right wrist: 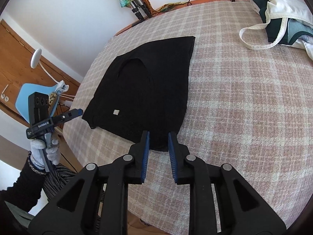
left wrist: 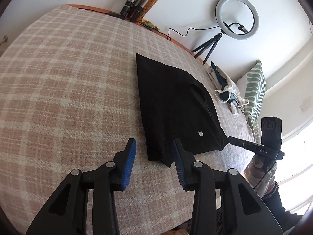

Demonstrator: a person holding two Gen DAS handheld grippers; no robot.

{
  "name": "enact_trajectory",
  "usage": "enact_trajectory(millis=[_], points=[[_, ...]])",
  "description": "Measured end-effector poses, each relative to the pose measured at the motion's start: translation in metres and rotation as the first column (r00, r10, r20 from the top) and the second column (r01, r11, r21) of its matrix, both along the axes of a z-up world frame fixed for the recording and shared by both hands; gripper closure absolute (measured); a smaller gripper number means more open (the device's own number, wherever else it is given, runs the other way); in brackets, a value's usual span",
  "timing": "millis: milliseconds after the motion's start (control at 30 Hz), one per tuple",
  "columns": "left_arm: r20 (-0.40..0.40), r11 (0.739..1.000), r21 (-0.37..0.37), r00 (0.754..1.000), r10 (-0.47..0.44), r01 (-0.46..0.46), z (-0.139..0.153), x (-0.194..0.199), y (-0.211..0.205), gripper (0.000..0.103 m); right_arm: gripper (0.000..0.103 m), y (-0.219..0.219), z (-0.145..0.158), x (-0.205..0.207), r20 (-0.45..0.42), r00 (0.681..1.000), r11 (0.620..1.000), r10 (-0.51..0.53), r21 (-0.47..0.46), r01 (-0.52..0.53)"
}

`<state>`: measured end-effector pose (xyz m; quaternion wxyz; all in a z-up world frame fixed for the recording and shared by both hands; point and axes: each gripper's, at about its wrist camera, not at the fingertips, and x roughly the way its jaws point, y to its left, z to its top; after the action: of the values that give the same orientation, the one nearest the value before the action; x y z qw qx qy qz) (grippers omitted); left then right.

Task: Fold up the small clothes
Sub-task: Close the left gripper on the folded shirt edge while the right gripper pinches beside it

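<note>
Lying flat on the checked bedspread (left wrist: 68,90), the folded black garment (left wrist: 176,107) sits near the bed's edge. The left gripper (left wrist: 154,146) hovers by one corner, jaws partly open and empty. The right gripper (right wrist: 158,139) has narrowly parted jaws, gripping nothing.

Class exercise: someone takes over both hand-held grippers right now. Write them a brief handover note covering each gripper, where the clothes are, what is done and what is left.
Left hand-held gripper: open, nothing between the pads, at the near corner of the black garment.
Right hand-held gripper: open, empty, at the garment's other near corner.
Black garment: lies flat on the checked blanket, sides apparently folded in, white tag up.
Pile of white and green clothes: at the far side of the blanket, untouched.
Done: first folds, it seems.
Left: probably fold the garment over once more, then start the pile.
</note>
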<state>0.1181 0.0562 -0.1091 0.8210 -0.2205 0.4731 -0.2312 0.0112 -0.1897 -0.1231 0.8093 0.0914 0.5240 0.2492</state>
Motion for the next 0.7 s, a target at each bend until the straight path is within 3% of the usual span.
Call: enact_trajectory(millis=[100,167,267,333,367,500,700], points=[[-0.054,0.999,-0.029,0.998,0.019,-0.02,-0.009,0.004,0.003,0.066,0.082,0.006,-0.014,0.001,-0.032,0.999,0.995,0.018,-0.1,-0.021],[-0.078,0.998,-0.054,0.997,0.027,-0.031,-0.013,0.004,0.004,0.066,0.082,0.004,-0.008,0.0,-0.015,0.999,0.996,0.031,-0.08,-0.032],[-0.089,0.995,-0.086,0.995,0.035,-0.043,-0.015,0.004,0.005,0.064,0.077,-0.009,0.011,0.001,0.051,0.998,1.0,0.027,-0.004,-0.027],[-0.099,0.993,-0.105,0.994,0.037,-0.048,-0.016,0.005,0.005,0.062,0.052,-0.02,0.02,0.007,0.083,0.997,0.999,-0.007,0.05,0.003],[-0.109,0.992,-0.121,0.994,0.034,-0.047,-0.017,0.006,0.004,0.062,0.048,-0.026,0.022,0.012,0.093,0.995,0.996,-0.032,0.086,0.024],[-0.147,0.985,-0.162,0.989,0.03,-0.054,-0.022,0.009,0.001,0.062,0.046,-0.041,0.018,0.042,0.059,0.992,0.969,-0.108,0.231,0.092],[-0.197,0.969,-0.232,0.98,0.042,-0.088,-0.029,0.011,0.006,0.062,0.046,-0.036,-0.011,0.084,-0.037,0.986,0.946,-0.161,0.279,0.165]])
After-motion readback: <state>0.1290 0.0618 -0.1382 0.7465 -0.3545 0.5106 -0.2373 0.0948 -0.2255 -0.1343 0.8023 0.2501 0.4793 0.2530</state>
